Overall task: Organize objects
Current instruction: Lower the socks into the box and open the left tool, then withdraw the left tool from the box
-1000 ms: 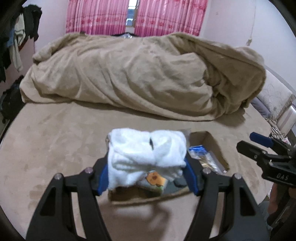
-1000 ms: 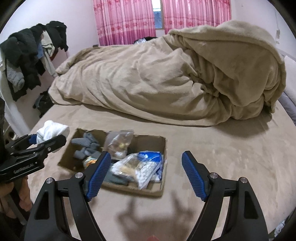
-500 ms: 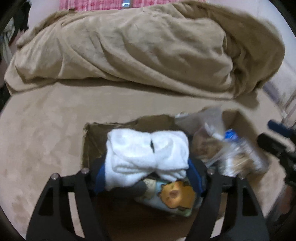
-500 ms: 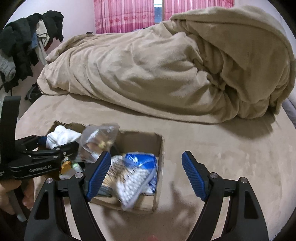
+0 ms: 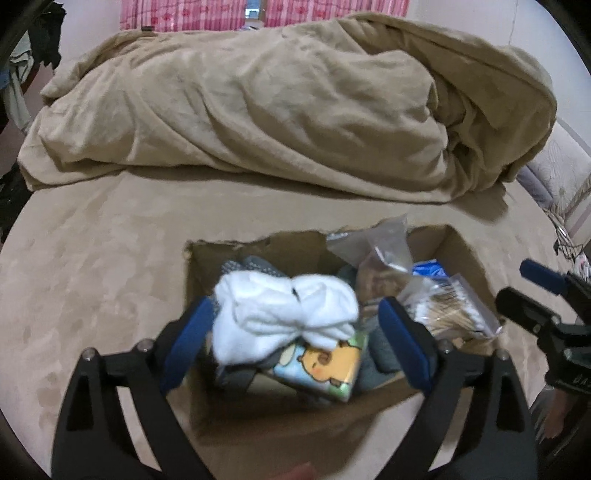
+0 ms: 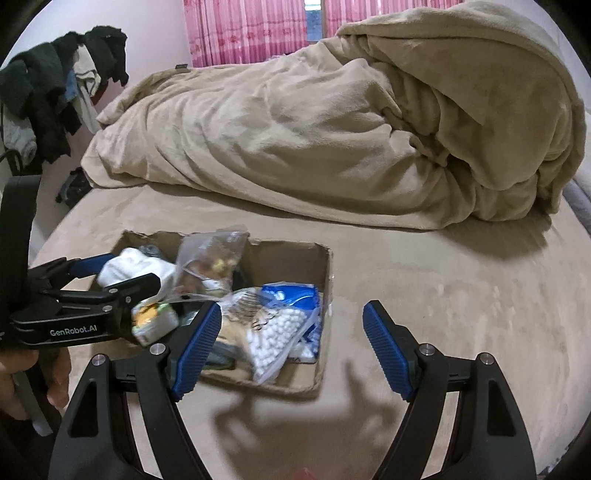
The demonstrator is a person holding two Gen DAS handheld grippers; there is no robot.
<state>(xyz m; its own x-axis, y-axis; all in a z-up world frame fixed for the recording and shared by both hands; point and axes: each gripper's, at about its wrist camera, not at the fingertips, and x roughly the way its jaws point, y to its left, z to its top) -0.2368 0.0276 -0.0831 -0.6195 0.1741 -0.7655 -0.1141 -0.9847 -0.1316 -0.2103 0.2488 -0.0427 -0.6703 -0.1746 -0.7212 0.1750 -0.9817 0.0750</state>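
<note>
A shallow open brown cardboard box (image 5: 461, 254) is seen resting on a tan plush bed surface (image 5: 92, 240), in front of a heaped beige fleece blanket (image 5: 277, 110). The left gripper (image 5: 293, 334) is held over the box with its blue-padded jaws spread wide. A bundle of white fluffy socks (image 5: 284, 317) is seen between the jaws, above the box's contents; whether the pads touch it cannot be told. Beneath the bundle lies a small packet printed with a yellow cartoon bear (image 5: 325, 363). Inside the box, to the right, a clear plastic bag of cotton swabs (image 6: 277, 332), a blue packet (image 6: 295, 295) and a crumpled clear bag of small items (image 6: 210, 258) are piled. The right gripper (image 6: 291, 347) is held just beside the box's right edge, its jaws spread apart with nothing between them. Pink curtains (image 6: 251, 29) and dark hanging clothes (image 6: 48, 99) are visible behind.
</note>
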